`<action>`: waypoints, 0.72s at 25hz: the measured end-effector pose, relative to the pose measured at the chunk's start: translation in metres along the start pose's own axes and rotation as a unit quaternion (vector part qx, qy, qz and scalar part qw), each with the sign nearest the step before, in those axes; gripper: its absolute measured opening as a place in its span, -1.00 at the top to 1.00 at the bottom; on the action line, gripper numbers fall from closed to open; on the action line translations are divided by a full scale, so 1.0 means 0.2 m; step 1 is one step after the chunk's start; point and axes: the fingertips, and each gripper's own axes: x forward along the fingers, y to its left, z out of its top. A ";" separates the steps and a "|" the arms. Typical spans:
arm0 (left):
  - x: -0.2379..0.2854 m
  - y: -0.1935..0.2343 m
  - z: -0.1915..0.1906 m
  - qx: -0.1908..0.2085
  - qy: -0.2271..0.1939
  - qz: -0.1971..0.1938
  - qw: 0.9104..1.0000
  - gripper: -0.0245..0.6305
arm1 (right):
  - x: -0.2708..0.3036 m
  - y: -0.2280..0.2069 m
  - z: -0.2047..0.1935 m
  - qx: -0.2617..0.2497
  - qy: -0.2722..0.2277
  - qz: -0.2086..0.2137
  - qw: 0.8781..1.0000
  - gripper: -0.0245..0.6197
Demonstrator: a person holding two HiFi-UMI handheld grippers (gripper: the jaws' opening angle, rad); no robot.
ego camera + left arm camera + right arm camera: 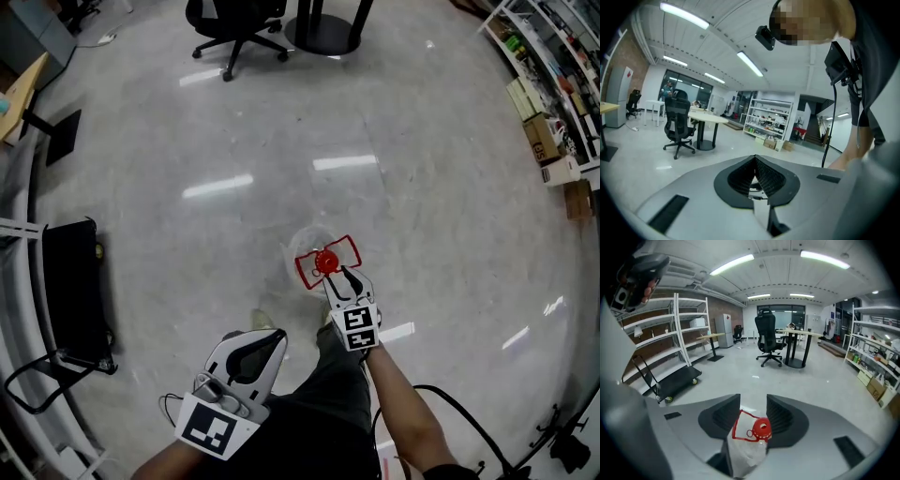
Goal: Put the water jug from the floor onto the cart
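Note:
A clear water jug (309, 246) with a red cap (327, 262) and a red handle frame stands on the pale floor straight ahead of me. My right gripper (343, 278) reaches down to its top from the near side. In the right gripper view its jaws stand apart on either side of the jug's (746, 451) red handle (740, 425) and do not press on it. Nearer me and to the left, my left gripper (267, 342) hangs with its pads (764, 176) closed together on nothing. The black flat cart (77, 291) is parked at the far left.
A black office chair (234, 23) and a round table base (323, 36) are far ahead. Shelves with boxes (548, 103) line the right side. A black cable (469, 412) trails on the floor at lower right. My shoe (261, 321) is just left of the jug.

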 end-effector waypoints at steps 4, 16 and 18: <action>0.12 0.07 -0.24 -0.002 0.014 -0.012 1.000 0.91 | 0.19 -0.02 -0.11 0.003 -0.004 -0.001 1.000 0.46; 0.40 0.24 -0.56 -0.008 0.034 -0.017 0.999 0.91 | 0.56 -0.14 -0.47 -0.050 0.066 0.005 0.997 0.37; 0.41 0.27 -0.59 -0.015 0.034 -0.013 0.999 0.91 | 0.60 -0.15 -0.52 -0.065 0.089 0.009 0.994 0.31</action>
